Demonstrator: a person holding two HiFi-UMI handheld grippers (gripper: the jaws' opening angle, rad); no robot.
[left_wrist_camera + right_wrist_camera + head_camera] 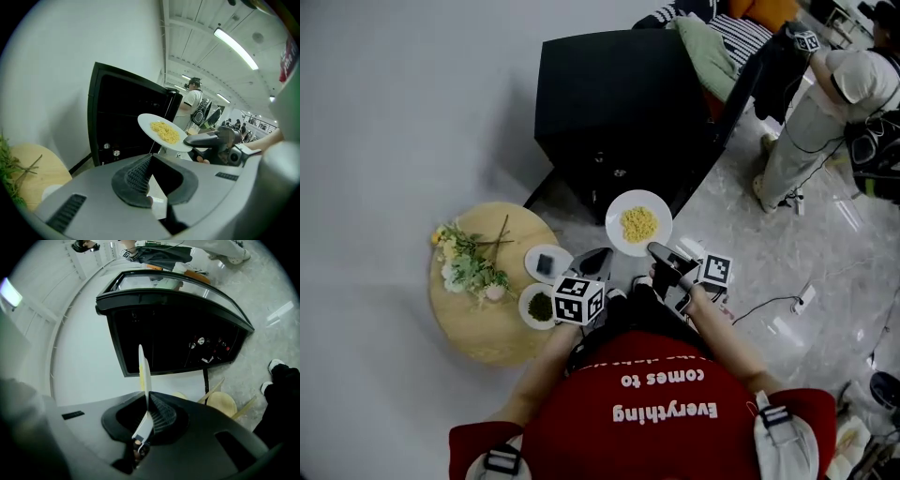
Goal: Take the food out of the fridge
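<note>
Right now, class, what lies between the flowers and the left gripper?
In the head view, two small white dishes at the edge of the round table: a dish with a dark block and a dish with dark green food.

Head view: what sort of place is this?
Probably a lab or workshop hall, not a home: a black fridge stands on bare polished floor, a cable trails across it, strip lights line a high ceiling.

Glossy wht plate, matt blk fridge, pale smooth wood table
</note>
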